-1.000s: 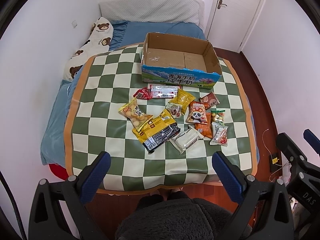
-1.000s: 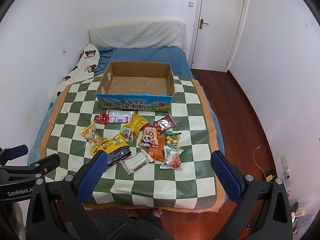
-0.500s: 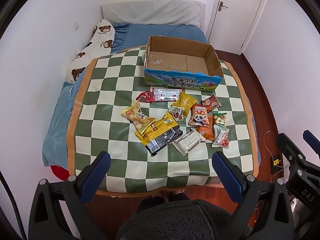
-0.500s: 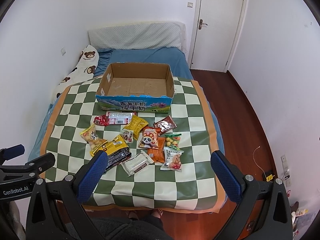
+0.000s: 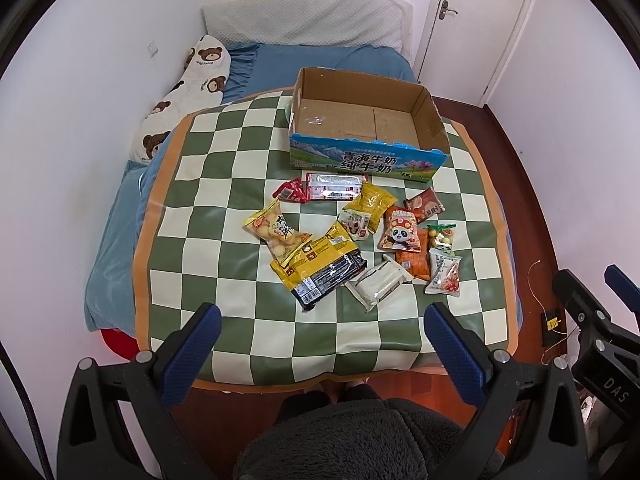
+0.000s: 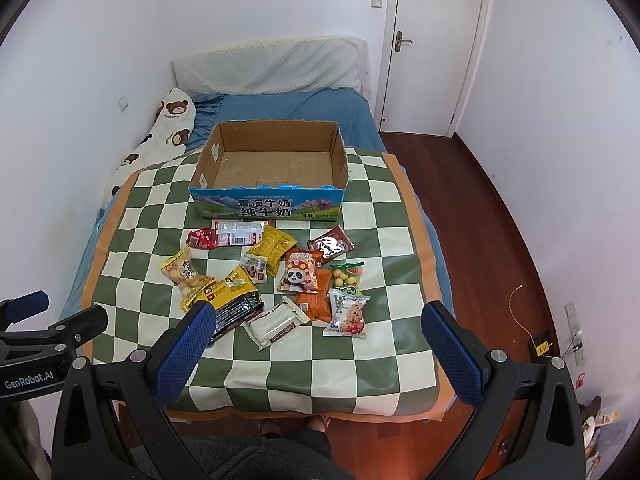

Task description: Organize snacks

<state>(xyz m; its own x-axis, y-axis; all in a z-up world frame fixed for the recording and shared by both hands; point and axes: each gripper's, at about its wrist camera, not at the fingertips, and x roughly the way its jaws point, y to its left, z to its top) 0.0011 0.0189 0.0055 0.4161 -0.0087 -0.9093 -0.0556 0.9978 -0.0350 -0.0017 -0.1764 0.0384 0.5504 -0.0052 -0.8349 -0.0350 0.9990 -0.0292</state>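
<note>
Several snack packets lie in a loose heap on the checked table [image 5: 224,184]: a yellow-black pack [image 5: 320,266], a white pack [image 5: 378,282], a panda pack [image 5: 400,232] and a red-white pack [image 5: 334,186]. Behind them stands an empty cardboard box [image 5: 364,128], seen too in the right wrist view as the box [image 6: 276,168]. My left gripper [image 5: 322,338] hangs open above the table's near edge, holding nothing. My right gripper [image 6: 316,334] is open as well, above the near side of the heap [image 6: 280,276].
The table stands over a blue bed [image 6: 296,108] with a bear-print pillow [image 5: 188,88] at the left. A white door [image 6: 432,44] and wooden floor [image 6: 500,240] lie to the right. A person's dark fleece clothing [image 5: 352,436] fills the bottom.
Both grippers have risen and drawn back a little, so the table and snacks look smaller and sit lower in view. Nothing on the table has moved.
</note>
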